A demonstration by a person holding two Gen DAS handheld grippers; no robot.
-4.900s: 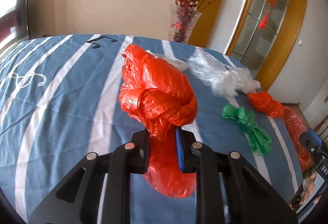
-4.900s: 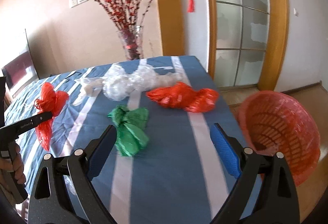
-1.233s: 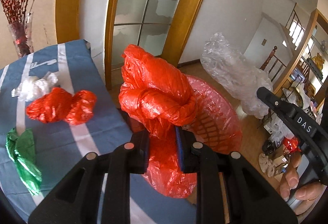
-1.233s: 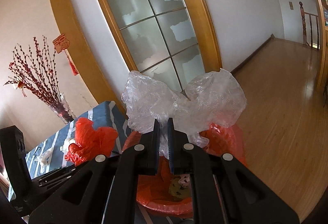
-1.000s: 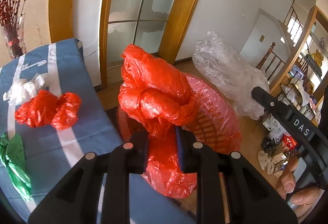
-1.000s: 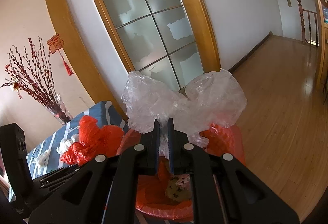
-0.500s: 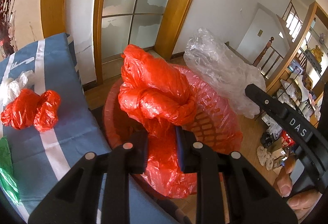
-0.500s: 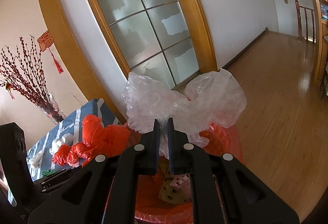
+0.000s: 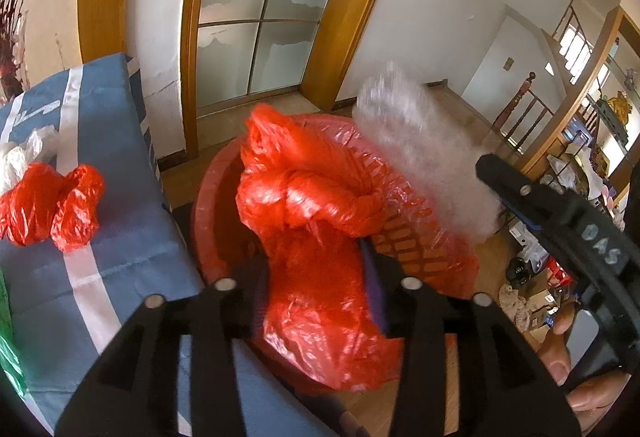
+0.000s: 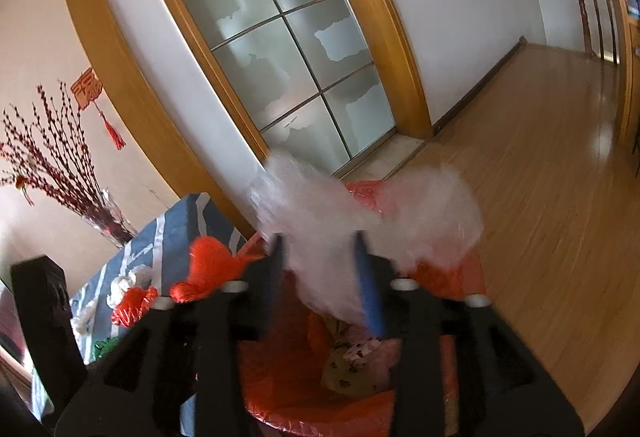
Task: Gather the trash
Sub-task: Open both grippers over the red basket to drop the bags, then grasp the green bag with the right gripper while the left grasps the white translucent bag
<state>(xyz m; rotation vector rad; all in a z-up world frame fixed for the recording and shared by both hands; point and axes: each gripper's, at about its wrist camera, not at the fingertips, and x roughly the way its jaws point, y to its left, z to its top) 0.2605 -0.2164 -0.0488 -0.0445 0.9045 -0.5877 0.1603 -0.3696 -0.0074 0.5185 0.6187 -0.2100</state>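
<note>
Bags let go over the basket

Risk comes first: both of my grippers have just been opening, and both loads are loose above the red basket [image 9: 420, 257]. The left gripper [image 9: 316, 289] has its fingers parted, with the knotted red bag [image 9: 312, 205] between them but, as far as I can tell, no longer squeezed. The right gripper [image 10: 324, 269] also stands parted, and the clear bag [image 10: 360, 213] is blurred between its fingers, which I read as it dropping. Plastic this light falls slowly and drifts, so I judge either bag could catch on a finger, land on the rim and slide to the wooden floor [image 10: 540, 157]. The two are released close together, so one could knock the other aside. The red bag's long tail hangs low between my left fingers and might cling there by its crinkles.

As for the stuff itself: the red bag is thin, glossy film twisted into a fat knot, with a puffed crest above. The clear bag is wrinkled, cloudy film, bunched into two lobes. The basket is round, latticed plastic with a liner, some scraps already at the bottom. On the tabletop, covered in blue striped cloth [image 9: 120, 237], another red bag [image 9: 48, 205], a white bag [image 9: 20, 157] and a sliver of green bag [image 9: 6, 337] remain to collect.
</note>
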